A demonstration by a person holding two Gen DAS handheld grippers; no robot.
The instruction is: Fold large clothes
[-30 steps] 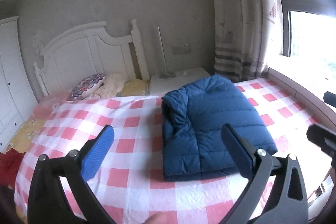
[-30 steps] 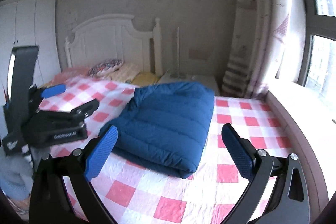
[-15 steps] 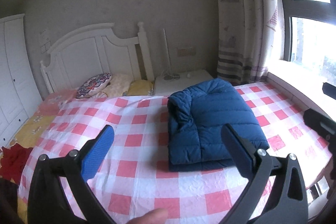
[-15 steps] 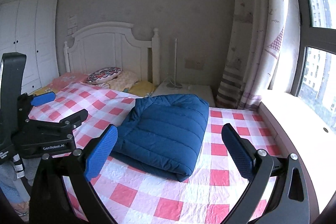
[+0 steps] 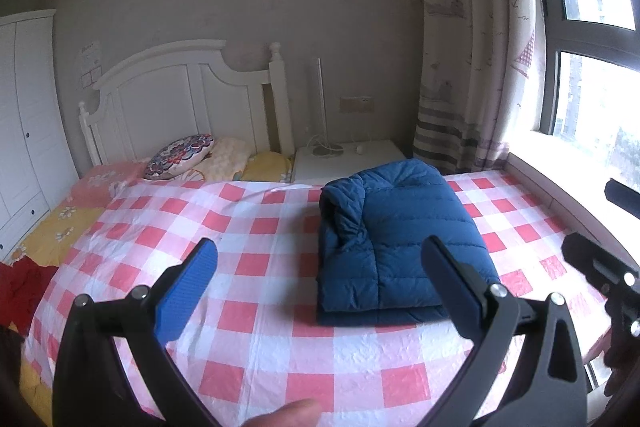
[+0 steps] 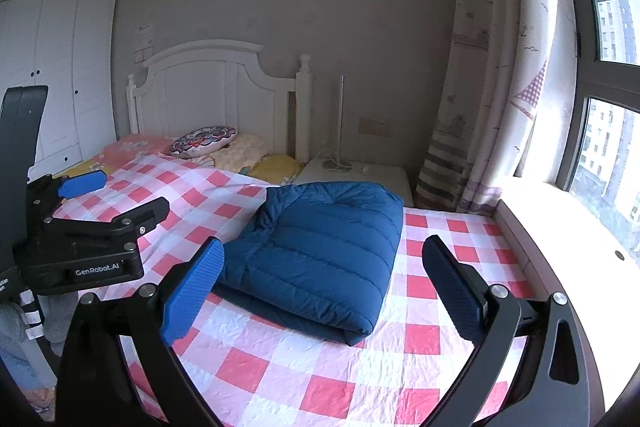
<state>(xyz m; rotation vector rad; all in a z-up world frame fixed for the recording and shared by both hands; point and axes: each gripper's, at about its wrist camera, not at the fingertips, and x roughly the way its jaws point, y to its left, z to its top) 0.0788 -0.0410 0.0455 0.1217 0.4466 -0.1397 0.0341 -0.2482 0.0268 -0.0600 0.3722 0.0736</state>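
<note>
A blue puffer jacket (image 5: pixel 396 239) lies folded into a rectangle on the red-and-white checked bed cover (image 5: pixel 256 259); it also shows in the right wrist view (image 6: pixel 320 251). My left gripper (image 5: pixel 320 283) is open and empty, held above the near edge of the bed, short of the jacket. My right gripper (image 6: pixel 320 283) is open and empty, also back from the jacket. The left gripper shows at the left of the right wrist view (image 6: pixel 100 219).
A white headboard (image 5: pixel 180 99), pillows (image 5: pixel 180 157) and a white nightstand (image 5: pixel 348 159) stand at the far end. A curtain (image 5: pixel 472 47) and window sill (image 6: pixel 568 223) run along the right. A white wardrobe (image 5: pixel 24 115) is at the left.
Both grippers have pulled back and up from the bed, so the folded jacket looks smaller and farther off. The jacket has not moved.
</note>
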